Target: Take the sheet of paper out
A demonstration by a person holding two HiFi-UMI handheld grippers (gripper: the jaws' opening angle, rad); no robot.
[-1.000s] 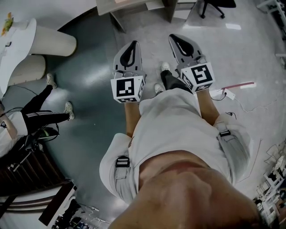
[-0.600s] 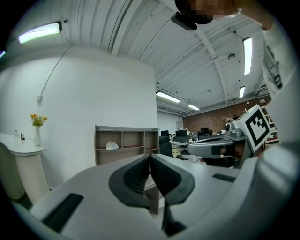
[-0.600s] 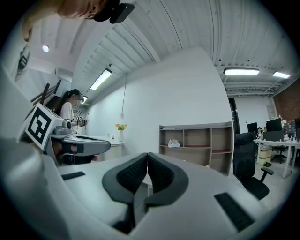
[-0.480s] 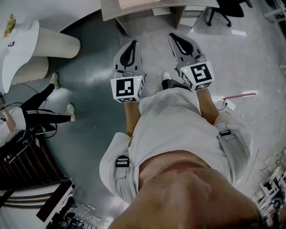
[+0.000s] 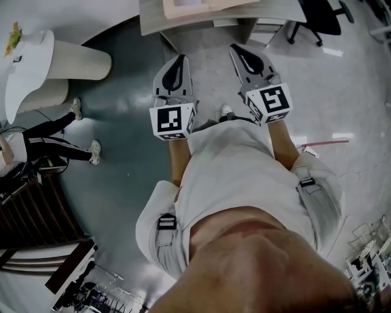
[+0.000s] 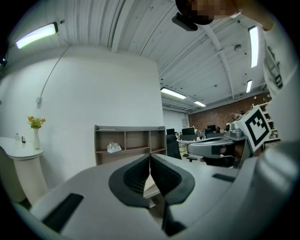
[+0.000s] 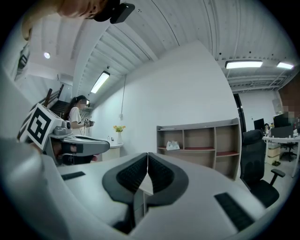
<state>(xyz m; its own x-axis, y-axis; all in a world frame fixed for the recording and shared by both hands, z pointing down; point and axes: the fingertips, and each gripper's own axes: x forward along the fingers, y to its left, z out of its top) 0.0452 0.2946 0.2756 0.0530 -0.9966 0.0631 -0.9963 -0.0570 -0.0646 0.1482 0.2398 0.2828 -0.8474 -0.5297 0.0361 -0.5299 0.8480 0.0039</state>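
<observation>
Both grippers are held level in front of me, side by side, above the floor. My left gripper is shut with nothing between its dark pads. My right gripper is shut and empty too. Ahead stands a grey desk with a pale beige flat thing on top; whether that is the sheet of paper I cannot tell. An open shelf unit stands against the white wall, with a small white crumpled object in one compartment.
A white round table with a vase of flowers stands on the left, and a person stands beside it. A black office chair is at the right. Cables and a pink strip lie on the floor.
The desk has come further into the top of the head view as I moved forward. Both grippers keep their places before me and stay shut.
</observation>
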